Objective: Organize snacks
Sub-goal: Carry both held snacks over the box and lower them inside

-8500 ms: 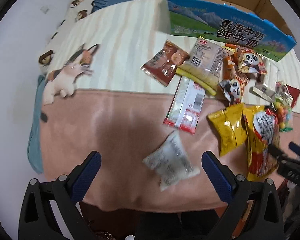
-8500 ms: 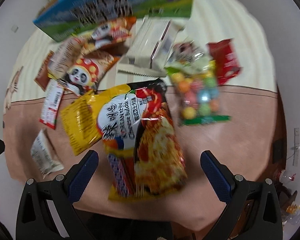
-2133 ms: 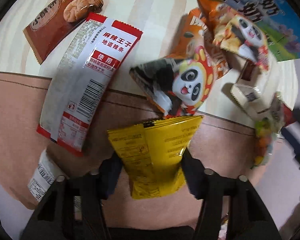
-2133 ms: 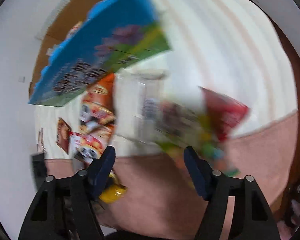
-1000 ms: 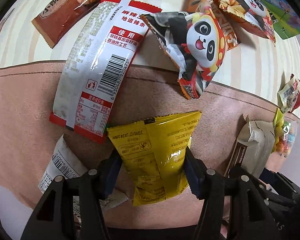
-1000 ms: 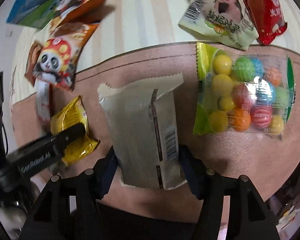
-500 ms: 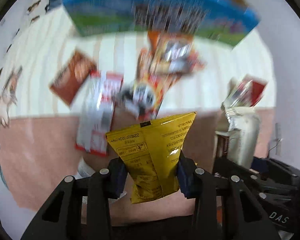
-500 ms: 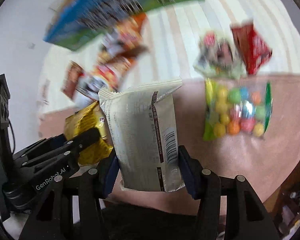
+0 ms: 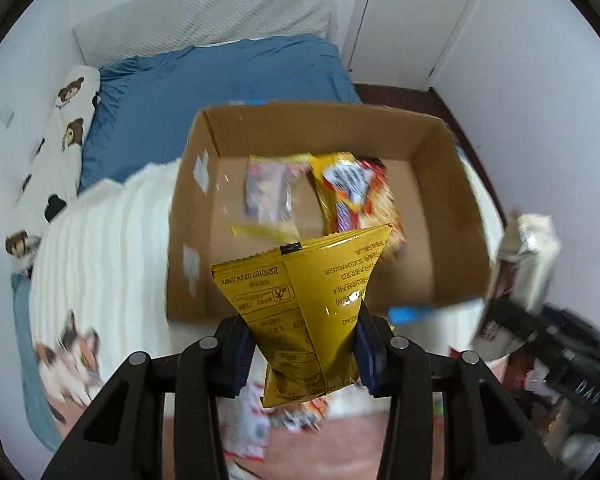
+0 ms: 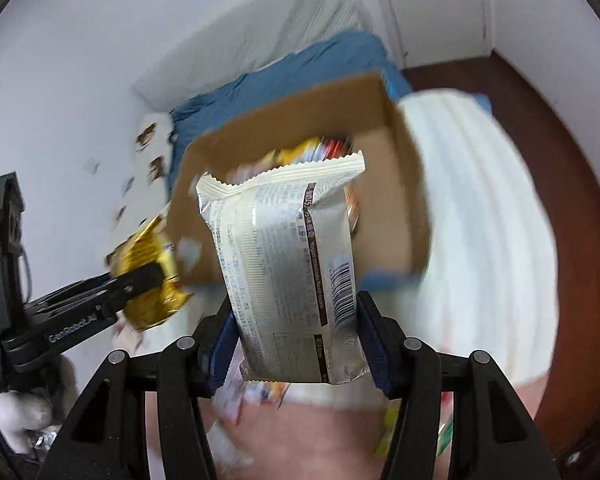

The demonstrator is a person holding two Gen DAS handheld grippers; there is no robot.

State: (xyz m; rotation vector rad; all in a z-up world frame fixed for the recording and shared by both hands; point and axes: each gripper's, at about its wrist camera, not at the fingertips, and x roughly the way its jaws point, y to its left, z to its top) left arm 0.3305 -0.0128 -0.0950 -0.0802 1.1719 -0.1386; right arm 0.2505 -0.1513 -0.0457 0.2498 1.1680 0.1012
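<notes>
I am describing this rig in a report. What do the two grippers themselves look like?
The left gripper and the right gripper look alike: black angular frames with round silver bolt heads, and dark blue ribbed pads on the fingers. In the right view, the left gripper's side carries white "GenRobot.AI" lettering. No sleeves or hands show.

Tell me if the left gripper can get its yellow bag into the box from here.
Probably yes. The left gripper holds the yellow bag before the box, whose top is open with bare floor inside.
</notes>
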